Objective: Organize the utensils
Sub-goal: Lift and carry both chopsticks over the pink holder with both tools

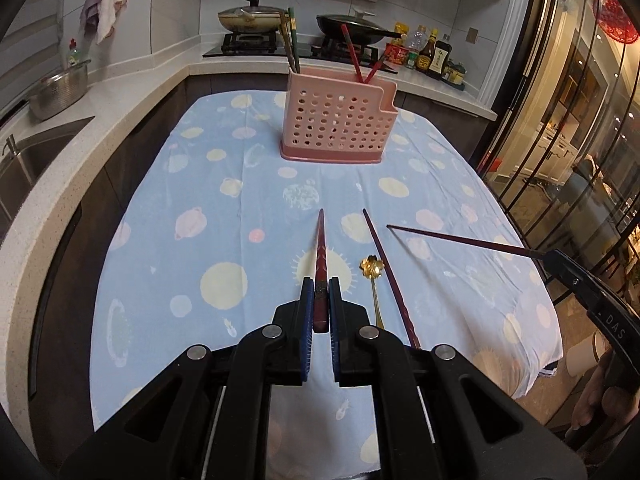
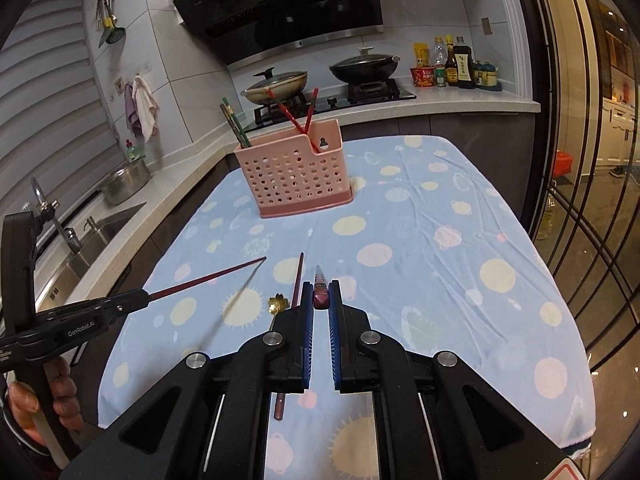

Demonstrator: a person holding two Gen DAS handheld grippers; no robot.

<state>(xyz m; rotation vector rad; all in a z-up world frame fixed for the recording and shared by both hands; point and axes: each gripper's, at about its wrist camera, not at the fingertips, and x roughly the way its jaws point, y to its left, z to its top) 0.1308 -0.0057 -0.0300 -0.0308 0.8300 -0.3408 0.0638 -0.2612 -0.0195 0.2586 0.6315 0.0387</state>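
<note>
From left to right, our left gripper [image 1: 320,304] is clamped on one dark red chopstick [image 1: 321,252] and our right gripper [image 2: 320,300] on another [image 2: 320,286] – light, stiff, slick rods held near their thick ends – above the tablecloth [image 1: 240,200], short of the pink holder [image 1: 336,120].

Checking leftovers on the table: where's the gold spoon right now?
The gold flower-shaped spoon lies on the blue tablecloth near its front edge, just left of the loose dark red chopstick and right of the left gripper in the left wrist view.
</note>
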